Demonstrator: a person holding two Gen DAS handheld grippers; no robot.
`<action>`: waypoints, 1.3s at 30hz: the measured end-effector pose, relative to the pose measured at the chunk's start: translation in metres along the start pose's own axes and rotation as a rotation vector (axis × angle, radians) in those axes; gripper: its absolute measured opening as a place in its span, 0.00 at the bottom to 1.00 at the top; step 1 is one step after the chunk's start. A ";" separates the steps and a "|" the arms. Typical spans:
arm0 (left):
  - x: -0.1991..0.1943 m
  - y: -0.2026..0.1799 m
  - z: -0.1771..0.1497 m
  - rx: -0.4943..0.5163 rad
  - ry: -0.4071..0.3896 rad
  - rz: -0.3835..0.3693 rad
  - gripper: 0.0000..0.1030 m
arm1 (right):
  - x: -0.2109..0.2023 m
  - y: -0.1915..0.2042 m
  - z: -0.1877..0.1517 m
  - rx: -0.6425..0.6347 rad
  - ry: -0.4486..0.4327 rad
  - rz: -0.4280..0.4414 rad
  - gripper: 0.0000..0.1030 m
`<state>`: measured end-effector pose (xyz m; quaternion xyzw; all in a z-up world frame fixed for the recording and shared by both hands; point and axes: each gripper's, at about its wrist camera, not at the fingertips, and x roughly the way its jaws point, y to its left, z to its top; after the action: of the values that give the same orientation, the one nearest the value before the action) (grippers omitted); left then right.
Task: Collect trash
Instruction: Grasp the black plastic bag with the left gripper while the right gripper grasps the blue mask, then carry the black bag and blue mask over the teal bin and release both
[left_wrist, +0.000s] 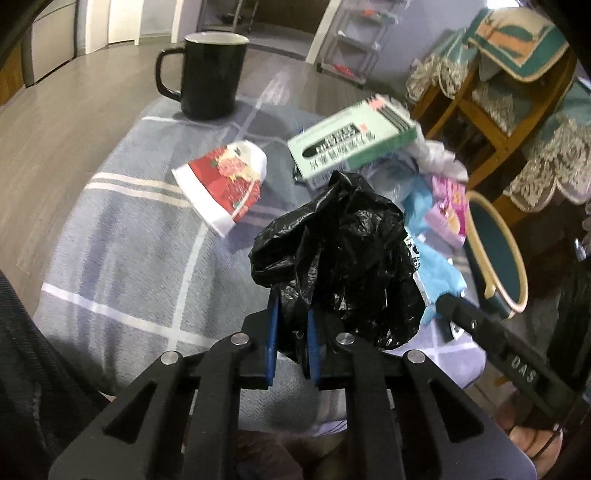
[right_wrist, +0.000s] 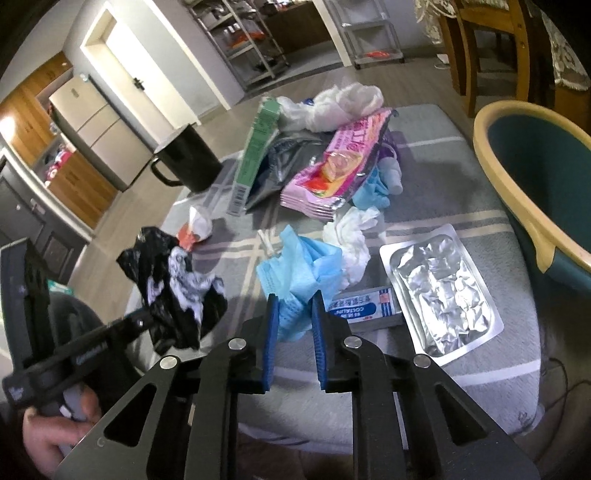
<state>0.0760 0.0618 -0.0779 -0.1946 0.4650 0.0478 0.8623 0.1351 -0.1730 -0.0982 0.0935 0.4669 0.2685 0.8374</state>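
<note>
My left gripper (left_wrist: 291, 314) is shut on a crumpled black plastic bag (left_wrist: 340, 251) and holds it above the grey checked cloth (left_wrist: 122, 266). The bag also shows in the right wrist view (right_wrist: 173, 280). My right gripper (right_wrist: 293, 299) is shut on a crumpled blue face mask (right_wrist: 299, 273) that rests on the cloth. Other trash lies around: a red and white paper cup (left_wrist: 225, 181), a green box (left_wrist: 351, 140), a pink wrapper (right_wrist: 332, 166), white tissue (right_wrist: 351, 240), a foil blister tray (right_wrist: 443, 288).
A black mug (left_wrist: 207, 74) stands at the far edge of the table. A teal bin with a cream rim (right_wrist: 535, 177) stands at the right of the table. Wooden chairs with lace covers (left_wrist: 517, 110) stand beyond.
</note>
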 end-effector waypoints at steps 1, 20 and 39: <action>-0.004 0.002 0.002 -0.014 -0.018 -0.005 0.12 | -0.004 0.002 0.000 -0.009 -0.003 0.002 0.18; -0.047 -0.020 0.025 0.037 -0.166 -0.110 0.12 | -0.085 0.010 0.006 -0.053 -0.219 0.019 0.18; -0.003 -0.170 0.063 0.272 -0.136 -0.256 0.12 | -0.146 -0.054 0.017 0.074 -0.424 -0.341 0.18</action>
<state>0.1683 -0.0699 0.0054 -0.1303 0.3791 -0.1123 0.9092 0.1072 -0.2950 -0.0044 0.0985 0.2995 0.0809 0.9456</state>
